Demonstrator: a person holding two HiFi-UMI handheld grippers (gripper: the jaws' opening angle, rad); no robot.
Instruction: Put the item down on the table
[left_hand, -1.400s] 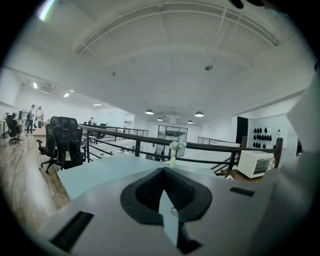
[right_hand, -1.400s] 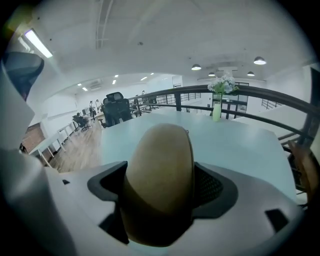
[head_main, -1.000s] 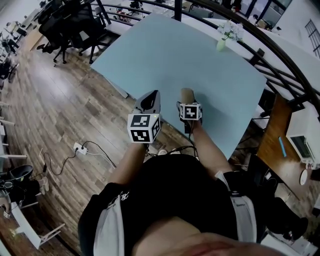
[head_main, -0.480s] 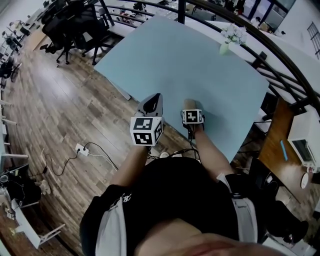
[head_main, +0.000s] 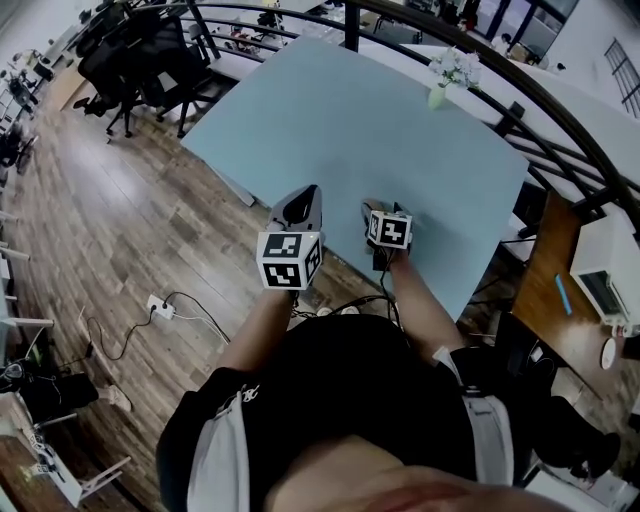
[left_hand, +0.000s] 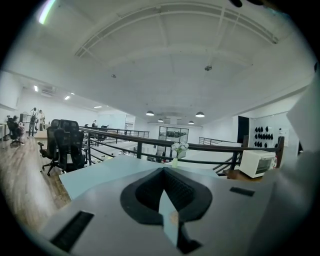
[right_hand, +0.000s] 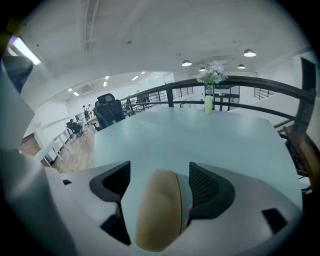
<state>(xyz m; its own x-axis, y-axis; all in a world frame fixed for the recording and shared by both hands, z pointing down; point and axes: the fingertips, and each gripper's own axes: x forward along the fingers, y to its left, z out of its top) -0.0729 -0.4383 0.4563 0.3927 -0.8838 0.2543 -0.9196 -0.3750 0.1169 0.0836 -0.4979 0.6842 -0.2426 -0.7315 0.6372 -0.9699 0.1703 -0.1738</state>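
The right gripper (right_hand: 160, 176) has its jaws wide and easing closed around a tan item (right_hand: 159, 212) at the table's (right_hand: 200, 135) near edge, with a gap on the item's left. The left gripper (left_hand: 163, 175), pinched together, hangs just off that edge. A flower vase (right_hand: 209, 97) stands at the table's far side.

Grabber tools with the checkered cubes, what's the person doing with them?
A person holds a gripper in each hand at the near edge of the light blue table. The right gripper has a tan rounded item between its fingers, which are closing slightly, though a gap shows on one side. I can't tell whether the item is resting on the table. The left gripper is shut, holds nothing and waits alongside.
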